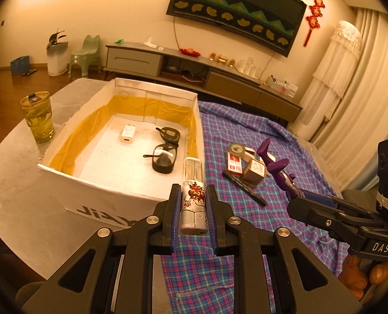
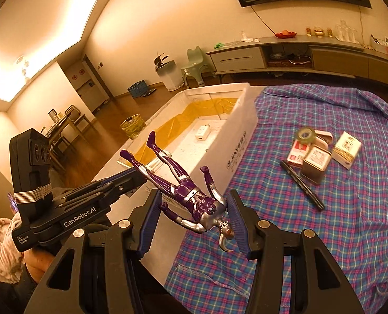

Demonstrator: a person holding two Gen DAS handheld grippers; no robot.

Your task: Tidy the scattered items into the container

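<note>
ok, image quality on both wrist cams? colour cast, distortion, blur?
Left wrist view: heavy amber cast, strong fisheye bending the wall panel, black corners; the lighter is sharp. Right wrist view: same cast, ceiling light blown out, horizon tilted; the purple figure is sharp.

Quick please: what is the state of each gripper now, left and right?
Left gripper: closed on the lighter.
Right gripper: closed on the purple toy figure.

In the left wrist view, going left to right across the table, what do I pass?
Glass of yellow liquid → white charger in the box → black glasses → lighter held in the left tool → pen → purple figure in the right tool.
</note>
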